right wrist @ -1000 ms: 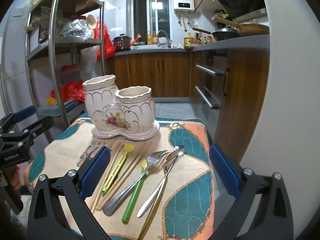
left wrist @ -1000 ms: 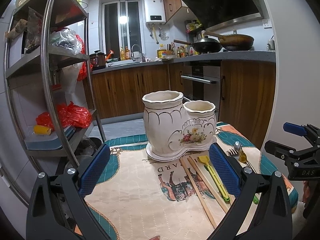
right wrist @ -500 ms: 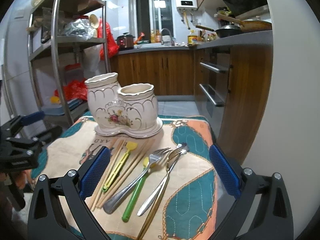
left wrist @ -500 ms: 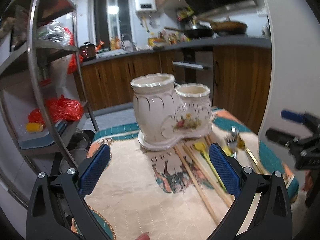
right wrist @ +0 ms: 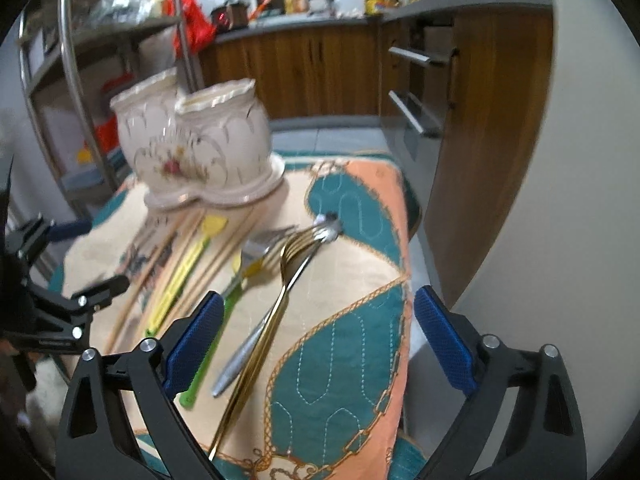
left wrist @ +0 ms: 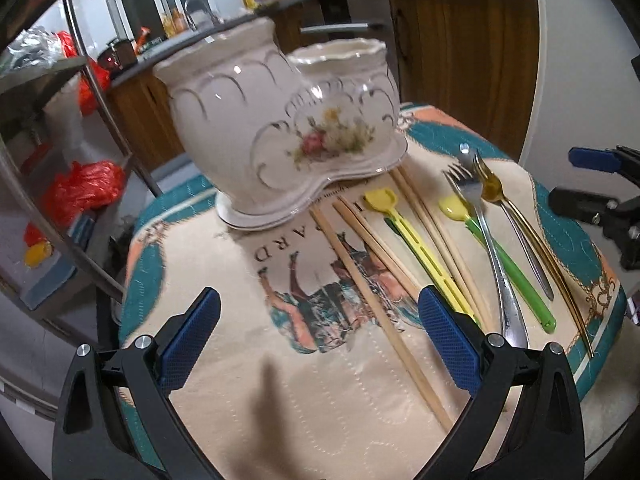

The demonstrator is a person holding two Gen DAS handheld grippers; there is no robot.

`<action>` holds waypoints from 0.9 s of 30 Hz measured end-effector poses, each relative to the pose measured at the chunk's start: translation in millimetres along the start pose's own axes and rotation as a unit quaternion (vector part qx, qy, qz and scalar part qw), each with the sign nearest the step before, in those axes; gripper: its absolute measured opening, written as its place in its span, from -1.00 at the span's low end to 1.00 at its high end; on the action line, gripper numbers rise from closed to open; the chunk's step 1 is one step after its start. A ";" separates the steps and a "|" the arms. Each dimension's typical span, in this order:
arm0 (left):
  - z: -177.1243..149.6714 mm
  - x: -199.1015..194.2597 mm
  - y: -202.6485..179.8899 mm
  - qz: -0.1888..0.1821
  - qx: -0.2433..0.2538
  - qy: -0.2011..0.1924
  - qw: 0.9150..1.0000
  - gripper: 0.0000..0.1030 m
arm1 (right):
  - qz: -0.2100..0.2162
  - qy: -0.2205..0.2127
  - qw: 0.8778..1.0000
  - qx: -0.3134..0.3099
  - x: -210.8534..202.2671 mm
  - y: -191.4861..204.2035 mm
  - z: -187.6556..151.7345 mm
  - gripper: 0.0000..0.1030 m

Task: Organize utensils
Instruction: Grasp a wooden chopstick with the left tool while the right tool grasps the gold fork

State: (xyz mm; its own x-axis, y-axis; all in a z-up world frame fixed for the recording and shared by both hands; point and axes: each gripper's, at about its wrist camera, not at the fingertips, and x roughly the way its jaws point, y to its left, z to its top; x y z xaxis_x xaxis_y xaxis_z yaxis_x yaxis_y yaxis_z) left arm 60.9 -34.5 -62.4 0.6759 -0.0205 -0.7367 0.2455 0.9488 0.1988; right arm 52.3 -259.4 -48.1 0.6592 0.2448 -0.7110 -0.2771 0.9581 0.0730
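A white two-cup ceramic utensil holder (left wrist: 280,128) with a flower motif stands at the back of the patterned cloth (left wrist: 224,288); it also shows in the right wrist view (right wrist: 192,140). In front of it lie wooden chopsticks (left wrist: 376,304), a yellow spatula (left wrist: 416,240), a green-handled spoon (left wrist: 508,264), a silver fork (left wrist: 492,256) and a gold fork (right wrist: 276,304). My left gripper (left wrist: 318,340) is open and empty above the cloth, over the chopsticks. My right gripper (right wrist: 318,340) is open and empty above the gold fork's handle.
A metal shelf rack (left wrist: 48,128) with red bags stands to the left of the table. Wooden kitchen cabinets (right wrist: 320,64) and a drawer unit (right wrist: 424,92) are behind and to the right. The cloth's right edge (right wrist: 404,280) drops to the floor.
Both grippers have moved forward and tilted down toward the table. The holder and utensils now appear much closer. Nothing has been picked up.
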 end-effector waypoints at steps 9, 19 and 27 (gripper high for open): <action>-9.0 27.1 8.3 -0.033 -0.017 0.067 0.997 0.91 | 0.033 0.045 0.998 -0.018 36.0 7.8 10.0 -0.30; -7.4 28.4 13.4 -0.087 -0.030 0.094 0.991 0.32 | 0.034 0.048 0.997 -0.056 59.9 14.2 27.1 -0.61; 4.0 29.1 18.4 -0.096 -0.022 0.098 0.990 -0.53 | 0.052 0.045 0.996 -0.050 67.7 13.5 36.1 -0.77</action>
State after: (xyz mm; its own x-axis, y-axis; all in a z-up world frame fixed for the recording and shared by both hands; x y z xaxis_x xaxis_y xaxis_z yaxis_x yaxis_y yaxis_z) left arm 87.8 -18.8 -77.6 0.4717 -0.1445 -0.8698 0.3226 0.9464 0.0177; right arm 118.4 -224.5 -70.0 0.5591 0.3225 -0.7638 -0.4116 0.9077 0.0820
